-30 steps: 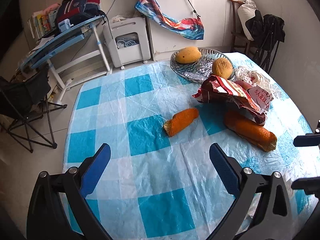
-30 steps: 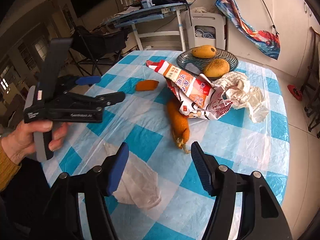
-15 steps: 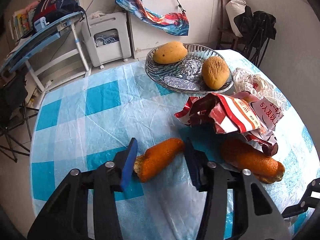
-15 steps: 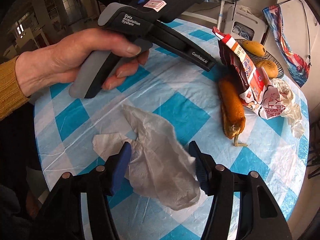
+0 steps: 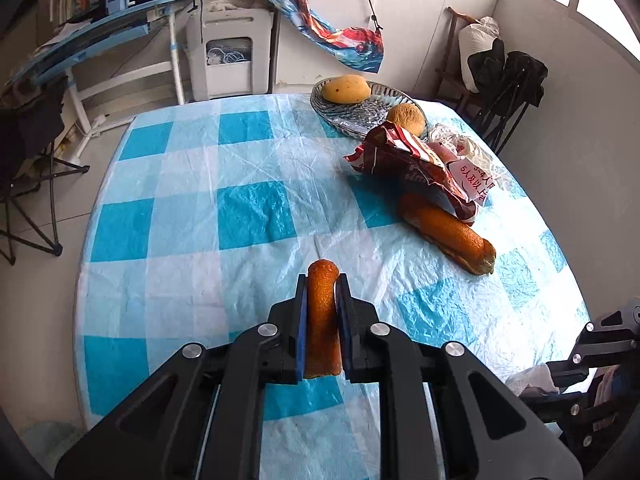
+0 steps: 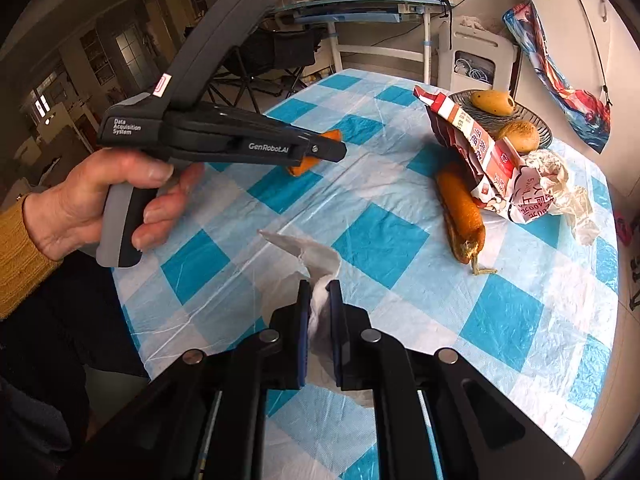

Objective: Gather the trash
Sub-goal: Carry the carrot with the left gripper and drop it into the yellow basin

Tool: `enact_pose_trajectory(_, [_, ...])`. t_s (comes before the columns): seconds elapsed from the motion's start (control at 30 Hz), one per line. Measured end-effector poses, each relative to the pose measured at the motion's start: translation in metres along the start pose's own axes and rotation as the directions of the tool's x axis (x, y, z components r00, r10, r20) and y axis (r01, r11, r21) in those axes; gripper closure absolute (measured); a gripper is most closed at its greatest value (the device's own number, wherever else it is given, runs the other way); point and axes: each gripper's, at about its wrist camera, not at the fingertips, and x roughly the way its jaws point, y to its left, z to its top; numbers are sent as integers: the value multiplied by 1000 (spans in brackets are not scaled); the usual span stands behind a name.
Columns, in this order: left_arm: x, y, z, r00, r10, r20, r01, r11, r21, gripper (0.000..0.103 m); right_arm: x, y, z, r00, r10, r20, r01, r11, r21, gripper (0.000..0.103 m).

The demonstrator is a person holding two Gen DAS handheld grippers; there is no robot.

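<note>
A short orange peel piece [image 5: 322, 320] sticks out between the blue pads of my left gripper [image 5: 322, 280], whose jaws are closing and press on it, lifted off the checked tablecloth. In the right wrist view a hand holds that left gripper [image 6: 325, 151] above the table. My right gripper [image 6: 319, 288] has its jaws closing on a crumpled white tissue [image 6: 316, 256], bunched between the pads, its tail still resting on the cloth. A long orange peel [image 5: 444, 232] lies beside a torn red-and-white wrapper [image 5: 424, 168], and crumpled white plastic [image 6: 560, 184] lies behind them.
A glass dish [image 5: 352, 120] with two yellow fruits stands at the far side of the round table [image 5: 240, 216]. Beyond the table are a folding chair [image 5: 24, 184], a white cabinet [image 5: 230, 56] and a dark chair [image 5: 508, 80] by the wall.
My left gripper went forward to the short orange piece, closed on it and lifted it. My right gripper dropped over the white tissue and closed on it.
</note>
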Motion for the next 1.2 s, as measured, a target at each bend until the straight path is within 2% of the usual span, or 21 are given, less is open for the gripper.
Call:
enact_pose_trajectory(0.27, [-78,-4,-63,997,-27,74,35,994,-103,90,-14,42,-18,993,104,61,-105,994,12,93])
enact_pose_trajectory(0.37, [-103,-5,-94,996,-24,86,36,989,-146,90,-10,73,-40,987,157,31,-157,988,-3,93])
enact_pose_trajectory(0.5, [-124,-6,-140,998,-6,61,18,979,-203,90,8,117,-73,979,192,-62,-195,980,-50,93])
enact_pose_trajectory(0.57, [-132,-10,-161,999,3,42,6,977,-214,90,17,134,-87,974,191,-119,-200,977,-77,86])
enact_pose_trajectory(0.6, [-135,-15,-171,999,11,31,-4,977,-212,90,19,140,-94,976,174,-133,-187,978,-90,78])
enact_pose_trajectory(0.63, [-139,-19,-180,1000,22,20,-18,978,-207,90,18,144,-99,978,161,-136,-175,980,-98,61])
enact_pose_trajectory(0.7, [-143,-26,-200,999,45,-8,-46,978,-204,90,13,145,-103,980,156,-125,-168,982,-86,59])
enact_pose_trajectory(0.8, [-143,-30,-225,997,44,-69,-58,972,-228,90,-7,137,-105,994,99,-52,-102,994,-49,59])
enact_pose_trajectory(0.9, [-138,-36,-246,991,16,-133,-49,967,-249,89,-38,122,-108,995,0,95,-3,999,39,41])
enact_pose_trajectory(0.93, [-136,-41,-253,988,1,-152,-39,968,-247,87,-47,118,-110,989,-45,139,35,997,76,31])
enact_pose_trajectory(1.0, [-135,-49,-261,984,-12,-176,-30,972,-235,71,-58,109,-114,971,-131,200,101,983,154,25])
enact_pose_trajectory(1.03, [-137,-53,-263,985,-7,-172,-33,973,-230,53,-59,105,-115,963,-164,213,123,974,192,23])
enact_pose_trajectory(1.07, [-140,-56,-263,988,1,-157,-37,973,-226,41,-59,102,-115,957,-193,219,142,963,228,19])
enact_pose_trajectory(1.13, [-150,-58,-260,994,16,-109,-40,975,-220,32,-54,95,-115,952,-227,207,166,947,275,14])
enact_pose_trajectory(1.2, [-160,-55,-256,997,42,-60,-55,972,-230,23,-50,93,-115,952,-243,187,182,939,293,14])
